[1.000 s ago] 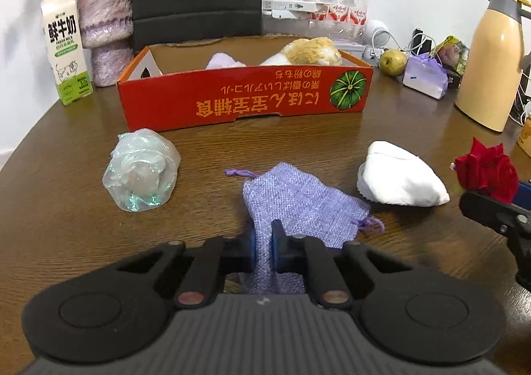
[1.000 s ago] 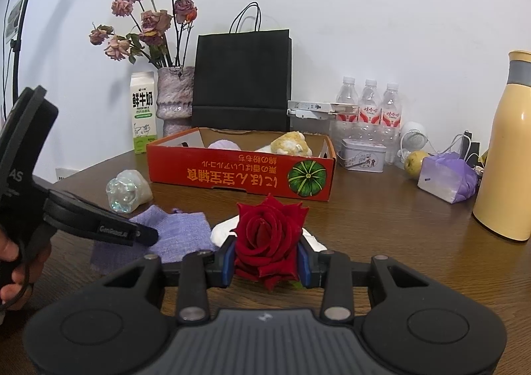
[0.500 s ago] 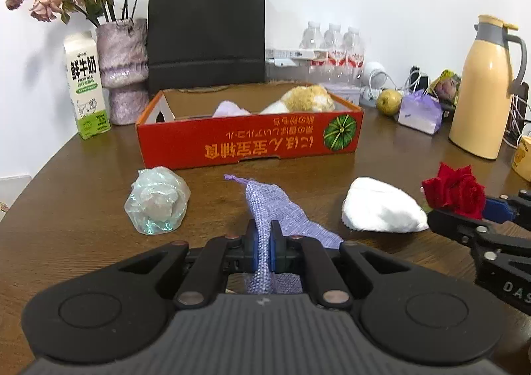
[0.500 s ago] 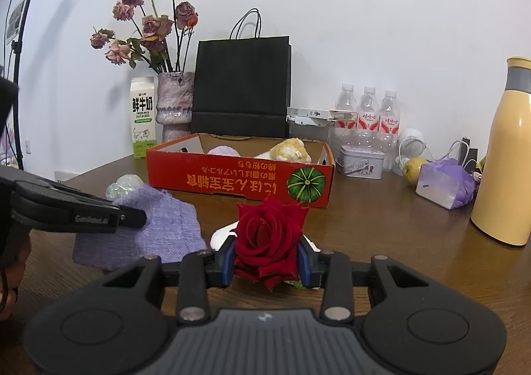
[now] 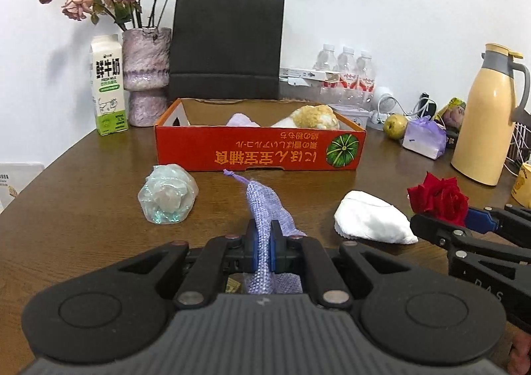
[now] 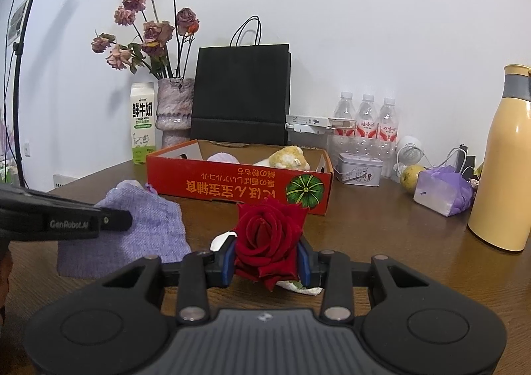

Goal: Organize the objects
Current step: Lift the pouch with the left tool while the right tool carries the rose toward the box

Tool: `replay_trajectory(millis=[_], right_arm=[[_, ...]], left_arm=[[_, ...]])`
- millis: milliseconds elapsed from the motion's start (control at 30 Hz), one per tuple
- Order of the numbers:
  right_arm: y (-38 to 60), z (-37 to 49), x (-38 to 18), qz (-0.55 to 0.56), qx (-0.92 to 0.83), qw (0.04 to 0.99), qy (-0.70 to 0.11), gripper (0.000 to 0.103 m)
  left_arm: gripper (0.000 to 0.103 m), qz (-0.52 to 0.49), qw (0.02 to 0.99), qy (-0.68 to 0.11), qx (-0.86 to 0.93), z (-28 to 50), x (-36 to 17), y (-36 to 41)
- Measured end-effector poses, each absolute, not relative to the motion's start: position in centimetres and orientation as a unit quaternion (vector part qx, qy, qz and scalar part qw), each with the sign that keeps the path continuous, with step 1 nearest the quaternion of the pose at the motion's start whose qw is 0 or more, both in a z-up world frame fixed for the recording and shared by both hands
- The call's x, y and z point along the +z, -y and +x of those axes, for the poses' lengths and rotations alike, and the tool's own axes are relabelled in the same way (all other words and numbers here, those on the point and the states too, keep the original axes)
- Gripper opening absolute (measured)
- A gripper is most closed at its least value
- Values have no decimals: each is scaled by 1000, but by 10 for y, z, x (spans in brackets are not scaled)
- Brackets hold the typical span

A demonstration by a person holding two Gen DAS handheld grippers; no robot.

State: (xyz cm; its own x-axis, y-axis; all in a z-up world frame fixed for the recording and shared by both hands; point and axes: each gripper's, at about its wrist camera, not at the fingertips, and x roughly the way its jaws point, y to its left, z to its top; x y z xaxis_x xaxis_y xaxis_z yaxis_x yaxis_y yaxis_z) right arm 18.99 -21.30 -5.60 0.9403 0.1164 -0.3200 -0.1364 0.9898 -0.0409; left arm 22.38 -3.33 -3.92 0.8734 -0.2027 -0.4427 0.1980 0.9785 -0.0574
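Since a second earlier your left tongs (image 5: 263, 243) had lifted the purple pouch (image 5: 265, 205) off the table (image 5: 83, 209): it had lain flat and spread, and now it hung pinched and folded between the pads, its drawstring end pointing far, toward the box. Your left tongs were clamped tight on that pouch, gripping it near its near edge, so most of the cloth ran out ahead of the fingers along their own line. Your right tongs (image 6: 267, 258) had kept still and were closed on the red rose (image 6: 268, 235), the bloom standing upright between the pads.

What mattered for the coming move was that the orange box (image 5: 259, 150) lay straight ahead and far from the left tongs, its long side running left to right across your path, its open top facing up. From the right tongs it sat far and slightly left. The left hand looked the nearer and better lined up.

Outward on the table, the wrapped clear bundle (image 5: 167, 197) lay left of the pouch, the white cloth (image 5: 371, 219) right of it, both still outside the box.
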Motion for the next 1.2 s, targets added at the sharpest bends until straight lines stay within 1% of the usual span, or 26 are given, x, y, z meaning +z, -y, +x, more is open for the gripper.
replay_trajectory(millis=[267, 500, 1200], right_arm=[[212, 189, -54, -30, 72, 986, -149, 35], [211, 196, -38, -23, 87, 986, -137, 35], [193, 266, 8, -28, 105, 989, -100, 35]], left_arm=[[7, -11, 972, -218, -88, 220, -28, 38], [7, -19, 976, -205, -73, 224, -11, 38], [7, -53, 985, -154, -55, 272, 36, 39]])
